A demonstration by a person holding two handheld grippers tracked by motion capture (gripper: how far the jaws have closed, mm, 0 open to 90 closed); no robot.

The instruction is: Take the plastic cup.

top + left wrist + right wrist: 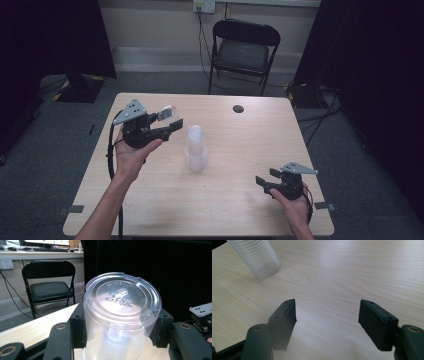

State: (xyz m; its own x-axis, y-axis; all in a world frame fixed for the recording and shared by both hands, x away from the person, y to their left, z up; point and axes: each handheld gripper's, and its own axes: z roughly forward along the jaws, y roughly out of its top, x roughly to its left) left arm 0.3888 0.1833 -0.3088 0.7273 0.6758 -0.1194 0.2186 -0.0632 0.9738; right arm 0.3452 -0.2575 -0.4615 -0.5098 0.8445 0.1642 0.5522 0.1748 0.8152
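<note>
On the left of the wooden table [235, 200], the person's left hand [131, 152] holds the left gripper [172, 121] raised above the tabletop, its jaws pointing toward the far right. Between those jaws sits a clear plastic cup [167, 113], clamped on both sides; in the left gripper view the cup [120, 315] lies with its embossed round base facing the camera, and the black pads [78, 331] press against its wall to either side. The lettering moulded into the base is too faint to read.

Near the middle of the table stands a stack of clear plastic cups [195, 148], upside down and well apart from both grippers. The right gripper view catches its ribbed lower part [258, 258] at the far left, resting on the wood.

At the near right corner, the right hand [295, 207] holds the right gripper [261, 181] low over the table, pointing left. Its jaws stand wide apart with bare wood between them, and the pads [374, 322] touch nothing.

Beyond the far edge, a black folding chair [243, 52] stands on the grey floor, by the wall.
</note>
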